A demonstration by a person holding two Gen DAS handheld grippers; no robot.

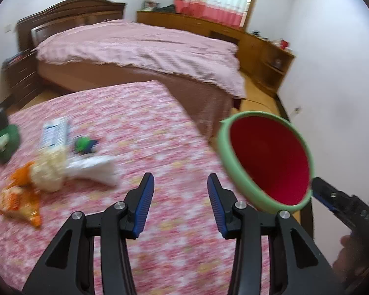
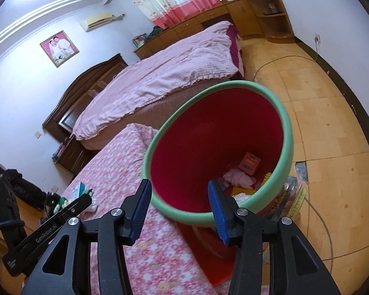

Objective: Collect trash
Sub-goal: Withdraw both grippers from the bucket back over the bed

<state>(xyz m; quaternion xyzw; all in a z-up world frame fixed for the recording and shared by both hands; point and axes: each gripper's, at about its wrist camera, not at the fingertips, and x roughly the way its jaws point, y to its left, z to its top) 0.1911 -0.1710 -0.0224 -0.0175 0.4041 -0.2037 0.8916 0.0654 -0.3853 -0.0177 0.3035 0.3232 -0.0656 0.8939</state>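
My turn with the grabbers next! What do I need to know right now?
Left gripper: open, empty, over the pink flowered table.
Right gripper: open, empty, at the rim of the red bin, which sits off the table's edge.
Done: an orange box, something pink and some yellow bits are in the bin.
Left on the table: orange snack bag, white wrapper, pale crumpled bag, blue-and-white packet, small green piece.

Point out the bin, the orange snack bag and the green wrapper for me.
bin (image 2: 286, 123), right wrist view, green rim.
orange snack bag (image 1: 17, 204), left wrist view, bag's middle.
green wrapper (image 1: 82, 145), left wrist view, green part.
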